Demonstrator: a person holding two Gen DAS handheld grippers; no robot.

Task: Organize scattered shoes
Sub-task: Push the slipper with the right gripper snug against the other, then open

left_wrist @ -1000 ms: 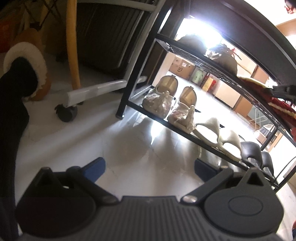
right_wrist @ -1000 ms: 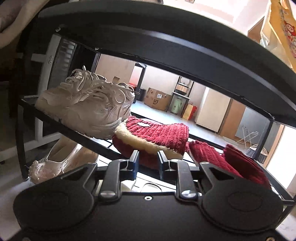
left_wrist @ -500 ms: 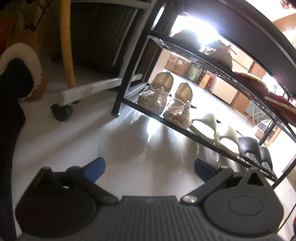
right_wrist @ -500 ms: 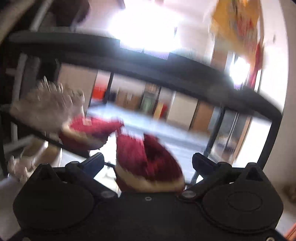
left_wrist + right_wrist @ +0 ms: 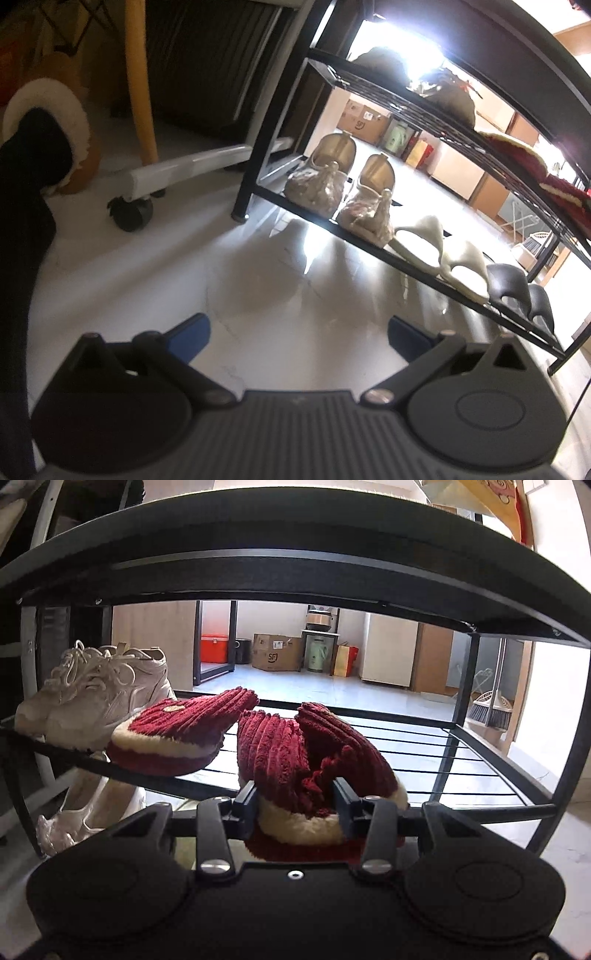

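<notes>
Fingers of my right gripper (image 5: 295, 801) were closing on the red slipper (image 5: 314, 768), pinching its crumpled upper. It sat on the middle shelf (image 5: 461, 738), pointing away, beside its mate (image 5: 177, 738). My left gripper (image 5: 295, 332) hung spread, empty, farther off.

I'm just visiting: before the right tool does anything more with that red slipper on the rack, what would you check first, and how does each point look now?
1. Slipper between the right tool's fingers: ok; jaws are closing on it.
2. Firm grip: cannot tell; its collar is crumpled.
3. Slipper rests on the shelf: ok.
4. Mate slipper lined up beside it: not ok; it lies angled, toward the sneakers.
5. Free shelf to the right: ok.
6. Left tool out of the way: ok, open over bare floor.
</notes>
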